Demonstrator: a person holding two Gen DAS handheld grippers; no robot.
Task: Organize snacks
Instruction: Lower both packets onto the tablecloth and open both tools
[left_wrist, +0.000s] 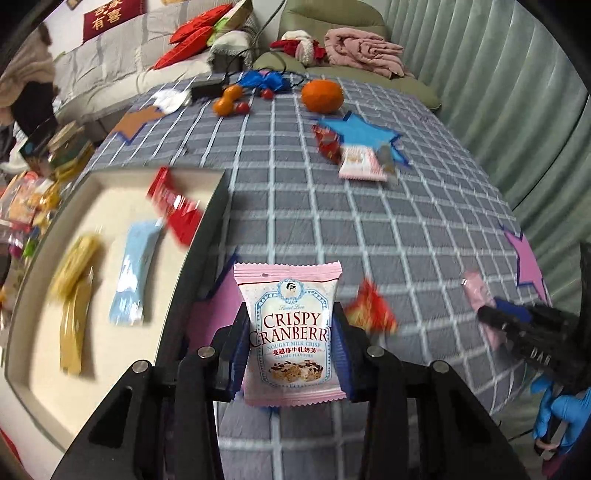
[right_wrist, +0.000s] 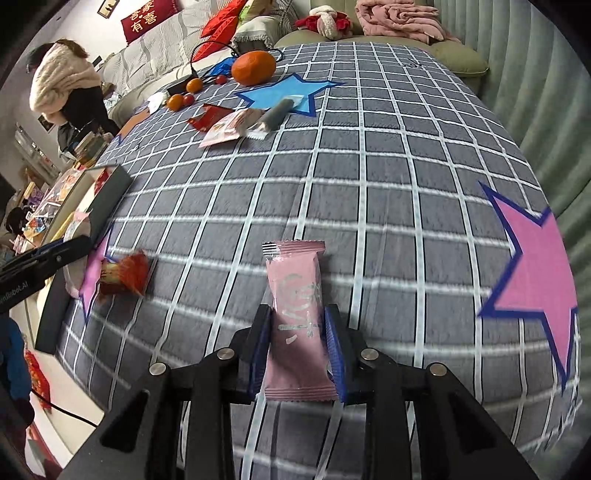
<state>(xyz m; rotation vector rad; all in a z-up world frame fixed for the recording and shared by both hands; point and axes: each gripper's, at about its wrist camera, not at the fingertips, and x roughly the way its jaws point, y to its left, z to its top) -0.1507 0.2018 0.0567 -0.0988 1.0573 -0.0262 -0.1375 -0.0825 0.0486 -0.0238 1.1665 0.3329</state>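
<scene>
Left tongs pinch the cranberry packet, upright, just right of the tray (right tongs pinch a pink bar)

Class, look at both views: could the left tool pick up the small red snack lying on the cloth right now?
Probably not: the left tool is already shut on the Crispy Cranberry packet. The red snack lies close beside it, unobstructed, but the packet must go first.
</scene>
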